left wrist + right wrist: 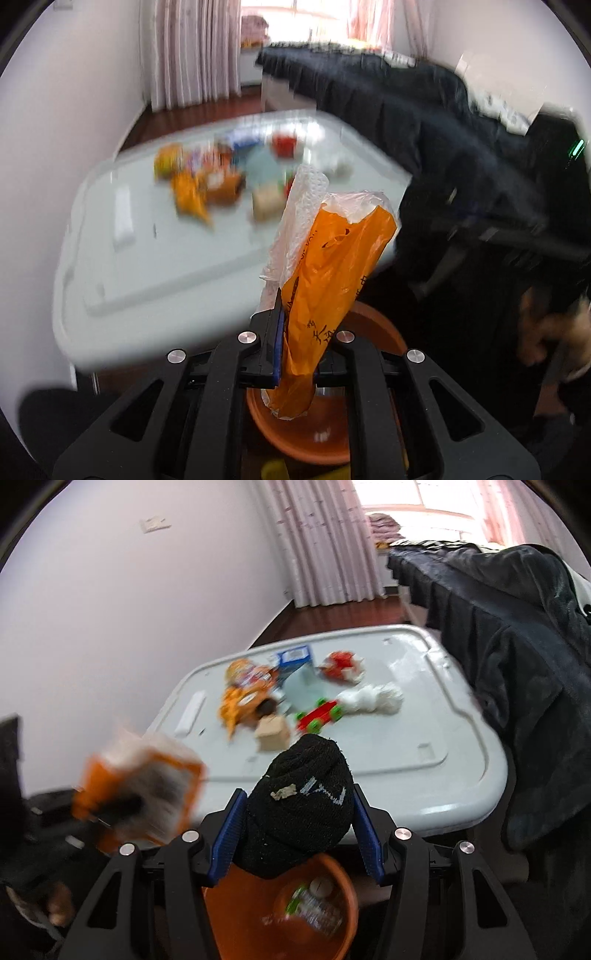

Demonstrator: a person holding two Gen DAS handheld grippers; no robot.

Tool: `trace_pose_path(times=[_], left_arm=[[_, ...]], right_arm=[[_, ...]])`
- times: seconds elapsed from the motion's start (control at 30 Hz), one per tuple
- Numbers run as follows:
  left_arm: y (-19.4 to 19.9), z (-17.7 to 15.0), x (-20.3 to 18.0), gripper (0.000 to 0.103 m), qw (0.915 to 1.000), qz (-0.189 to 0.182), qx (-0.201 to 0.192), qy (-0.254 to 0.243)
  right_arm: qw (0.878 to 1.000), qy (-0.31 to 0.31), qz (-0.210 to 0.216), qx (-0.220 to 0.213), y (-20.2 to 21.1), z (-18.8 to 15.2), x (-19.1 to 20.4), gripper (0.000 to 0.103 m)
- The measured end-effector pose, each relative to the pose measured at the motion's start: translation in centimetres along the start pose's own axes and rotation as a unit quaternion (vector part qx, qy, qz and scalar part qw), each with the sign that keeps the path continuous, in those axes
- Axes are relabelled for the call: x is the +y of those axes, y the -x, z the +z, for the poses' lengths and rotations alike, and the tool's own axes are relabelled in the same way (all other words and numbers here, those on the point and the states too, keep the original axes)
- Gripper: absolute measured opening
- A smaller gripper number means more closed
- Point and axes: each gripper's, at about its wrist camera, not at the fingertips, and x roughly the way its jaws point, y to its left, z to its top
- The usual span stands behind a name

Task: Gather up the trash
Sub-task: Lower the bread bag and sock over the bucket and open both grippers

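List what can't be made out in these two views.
- Left wrist view: table litter, motion-blurred.
- Left wrist view: bin contents, hidden by the orange bag in the left gripper.
- Right wrist view: right gripper grip on the sock, unclear; bin bottle label, blurred.

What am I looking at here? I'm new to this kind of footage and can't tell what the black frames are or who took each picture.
Each picture comes from a camera mounted on a hand-held gripper, looking along its jaws. No robot: a person carries one in each hand. The left gripper pinches an orange plastic bag with clear plastic behind it. The right gripper holds a black knitted item, maybe a sock. Below both sits an orange bin with a bottle inside. Ahead, the pale table carries snack wrappers, a small box, a red toy and white crumpled tissue.
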Motion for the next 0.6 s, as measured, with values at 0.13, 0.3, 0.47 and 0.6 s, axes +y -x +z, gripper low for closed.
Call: trace_pose_path(times=[0.13,0.3,0.47,0.6], left_arm=[[-2.3,-3.8,0.1,0.01,0.9977,-0.009,0.064,0.02],[-5.1,-6.5,0.4,0.01,0.9906,-0.02,0.131,0.035],[-6.2,-6.7,0.8,0.01,0.9871,-0.027,0.152,0.044],[-6.4,-7.0,1.1,0.01,0.9854,-0.029,0.16,0.049]], right_arm=[[0.999,0.015,-0.003,0.042,-0.6,-3.0,1.5,0.055],[0.993,0.024,-0.004,0.118,-3.6,-6.8,2.3,0.055],[0.985,0.038,-0.006,0.166,-6.0,-8.1,2.9,0.055],[0.983,0.043,-0.007,0.175,-6.3,-8.4,3.1,0.057]])
